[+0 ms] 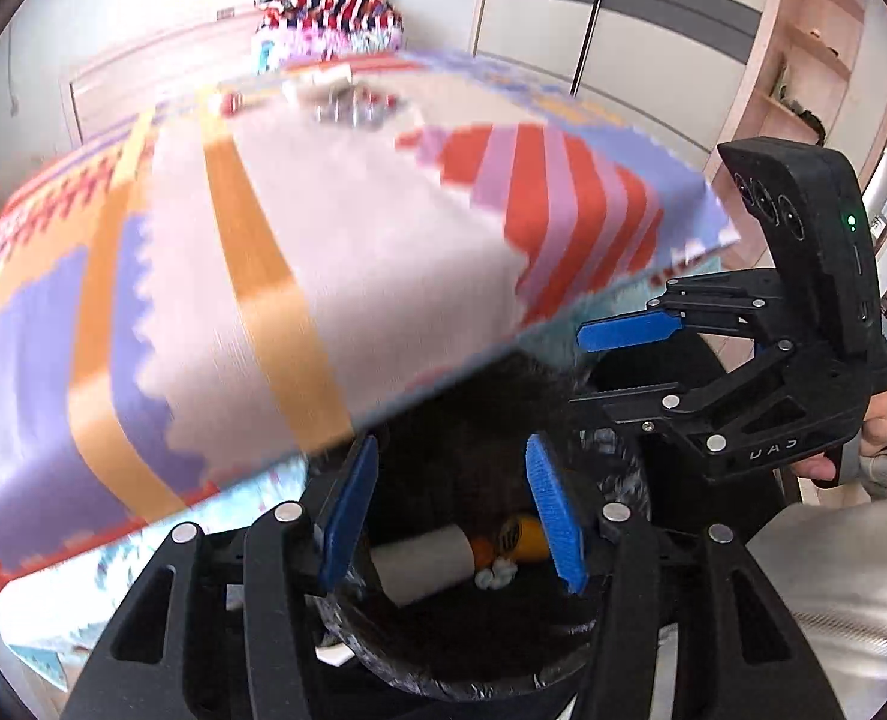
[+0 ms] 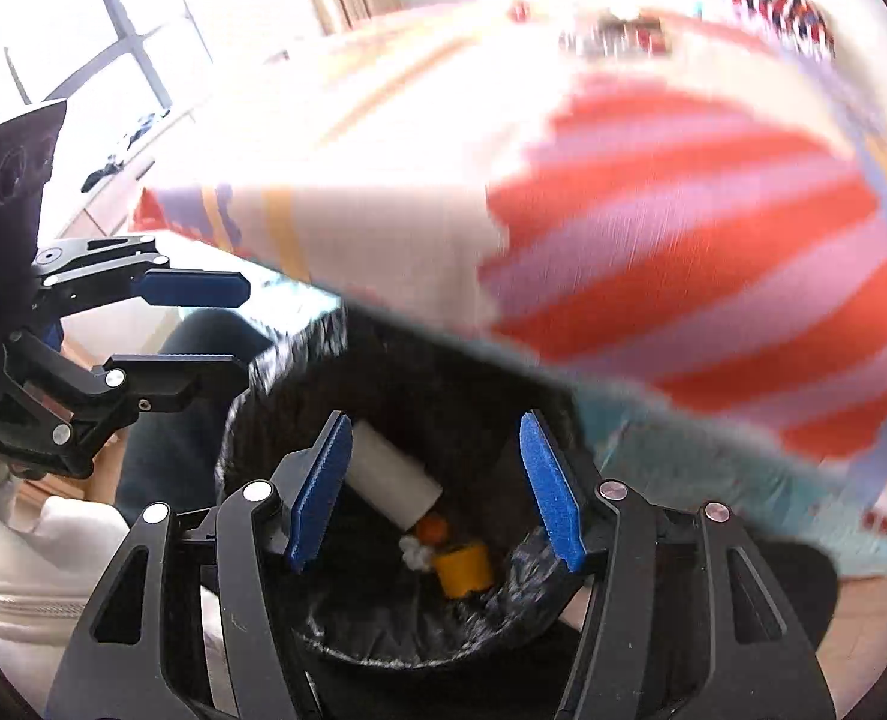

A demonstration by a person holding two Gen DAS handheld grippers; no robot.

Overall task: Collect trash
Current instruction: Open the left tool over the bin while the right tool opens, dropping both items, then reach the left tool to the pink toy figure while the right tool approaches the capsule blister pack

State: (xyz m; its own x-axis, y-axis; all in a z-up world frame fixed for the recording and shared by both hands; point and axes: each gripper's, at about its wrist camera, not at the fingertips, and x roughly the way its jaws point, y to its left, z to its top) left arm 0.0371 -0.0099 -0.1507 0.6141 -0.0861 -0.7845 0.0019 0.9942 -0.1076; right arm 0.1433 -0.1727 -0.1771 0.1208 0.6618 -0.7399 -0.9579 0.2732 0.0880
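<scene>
A black bin lined with a black bag (image 1: 614, 468) (image 2: 383, 648) stands beside the table. Inside lie a white roll (image 1: 425, 561) (image 2: 392, 477), a yellow container (image 1: 527, 537) (image 2: 464, 567), an orange piece (image 2: 431, 528) and a white crumpled scrap (image 1: 494, 576) (image 2: 416, 552). My left gripper (image 1: 452, 516) is open and empty above the bin; it also shows in the right wrist view (image 2: 236, 327). My right gripper (image 2: 434, 492) is open and empty above the bin; it also shows in the left wrist view (image 1: 581, 369). More small items (image 1: 347, 102) (image 2: 617, 33) lie far back on the table, blurred.
A table with a patterned cloth (image 1: 323, 252) (image 2: 653, 252) overhangs the bin's far side. A striped cushion (image 1: 329, 18) sits behind it. Wardrobe doors (image 1: 623, 18) and shelves (image 1: 803, 60) are at the back right. A bright window (image 2: 83, 30) is at the left.
</scene>
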